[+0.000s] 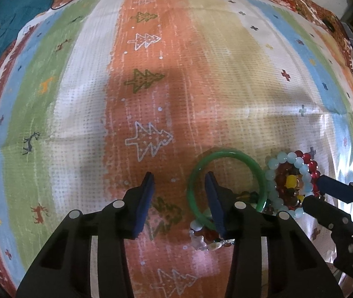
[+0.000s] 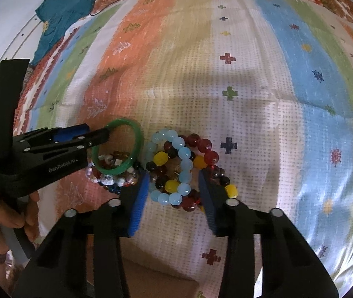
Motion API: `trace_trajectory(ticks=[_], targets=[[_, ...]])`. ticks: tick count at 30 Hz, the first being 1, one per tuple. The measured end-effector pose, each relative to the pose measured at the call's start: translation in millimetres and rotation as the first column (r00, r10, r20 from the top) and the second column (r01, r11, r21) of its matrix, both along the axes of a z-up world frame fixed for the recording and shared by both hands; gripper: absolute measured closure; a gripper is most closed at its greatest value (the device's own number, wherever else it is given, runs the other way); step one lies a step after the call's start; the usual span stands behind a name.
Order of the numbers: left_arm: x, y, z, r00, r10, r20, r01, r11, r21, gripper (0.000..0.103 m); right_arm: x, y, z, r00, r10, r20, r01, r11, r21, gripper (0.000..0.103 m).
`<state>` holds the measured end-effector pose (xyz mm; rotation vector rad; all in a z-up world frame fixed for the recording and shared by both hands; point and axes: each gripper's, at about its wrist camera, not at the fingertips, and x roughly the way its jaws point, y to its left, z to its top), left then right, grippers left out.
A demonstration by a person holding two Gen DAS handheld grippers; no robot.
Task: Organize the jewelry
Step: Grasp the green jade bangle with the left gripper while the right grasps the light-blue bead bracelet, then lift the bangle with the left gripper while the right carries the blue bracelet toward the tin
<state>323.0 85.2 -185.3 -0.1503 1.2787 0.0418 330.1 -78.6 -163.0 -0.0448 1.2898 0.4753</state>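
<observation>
- Left gripper [image 1: 180, 196], lower centre: jaws spread, one finger seen inside green bangle [image 1: 226, 154].
- Right gripper [image 2: 174, 186]: jaws spread astride the bead bracelets [image 2: 176, 164]; contact cannot be told.

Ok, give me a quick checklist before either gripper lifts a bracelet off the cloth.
1. Left gripper straddles green bangle rim, one finger inside the ring: ok.
2. Left pads pressing on it: not ok, gap visible.
3. Right gripper around the beaded bracelets: ok.
4. Right pads gripping the beads: cannot tell.
5. Bracelets separated: not ok, the strands overlap.
6. Bangle free of the mixed bead bracelet: not ok, it rests on it.
</observation>
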Motion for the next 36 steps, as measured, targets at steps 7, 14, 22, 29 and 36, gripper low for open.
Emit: trace_trajectory(ticks=[7, 14, 22, 29, 36], targets=[[7.8, -4.9, -5.0, 1.000, -0.011, -0.002, 0.011, 1.000, 0.020, 0.061, 3.6, -2.5, -8.8, 1.000, -0.006, -0.023, 0.007, 1.000, 0.003, 0.072], [12.6, -7.8, -7.1, 1.000, -0.009, 0.008, 0.009, 0.999, 0.036, 0.080, 5.7, -2.8, -13.0, 1.000, -0.001, -0.023, 0.001, 1.000, 0.000, 0.082], [13.5, -3.5, -7.8, 1.000, 0.006, 0.012, -0.006, 0.999, 0.037, 0.094, 7.1, -7.4, -14.5, 1.000, -0.006, -0.017, 0.007, 1.000, 0.006, 0.090], [4.3, 2.9, -0.5, 0.999, 0.027, 0.021, -0.028, 0.999, 0.030, 0.096, 4.5, -3.6, -7.4, 1.000, 0.013, 0.011, -0.013, 1.000, -0.003, 0.091], [-1.6, 2.5, 11.1, 0.999, 0.027, 0.040, -0.029, 0.999, 0.035, 0.096, -1.7, 0.1, 6.5, 0.998, 0.031, 0.049, -0.030, 0.999, -0.011, 0.091]])
